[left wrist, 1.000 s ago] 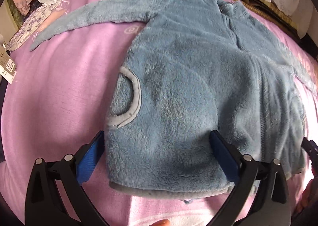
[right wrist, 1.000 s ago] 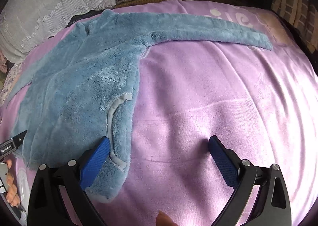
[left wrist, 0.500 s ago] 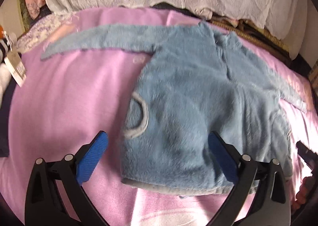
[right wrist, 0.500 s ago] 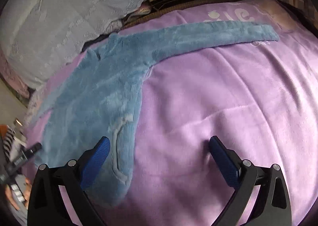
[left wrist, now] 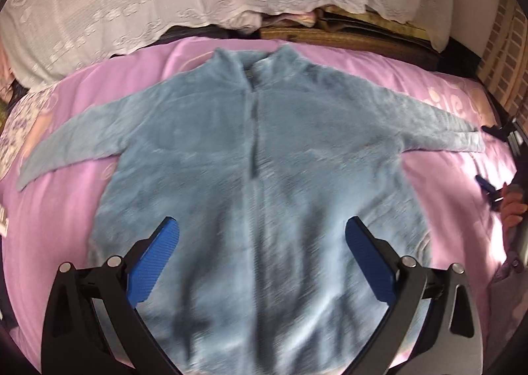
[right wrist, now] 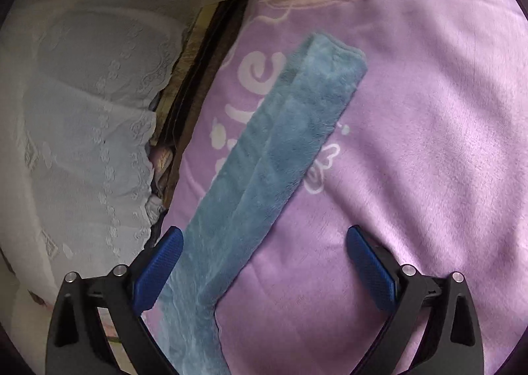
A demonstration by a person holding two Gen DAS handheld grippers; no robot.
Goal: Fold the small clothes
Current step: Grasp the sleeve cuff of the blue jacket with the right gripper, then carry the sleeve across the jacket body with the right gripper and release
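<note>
Now the fluffy blue fleece jacket [left wrist: 257, 177] lies flat on the pink bed blanket [left wrist: 66, 203]. Both hand-held grippers, left [left wrist: 262, 263] and right [right wrist: 264, 266], are wide open, holding nothing. Pinch the long blue sleeve [right wrist: 280, 144] near its end, then fold it gently inward.

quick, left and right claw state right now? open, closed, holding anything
Left claw: open, holding nothing, over the body of the blue fleece jacket.
Right claw: open, holding nothing, with the jacket's right sleeve lying between its fingers.
</note>
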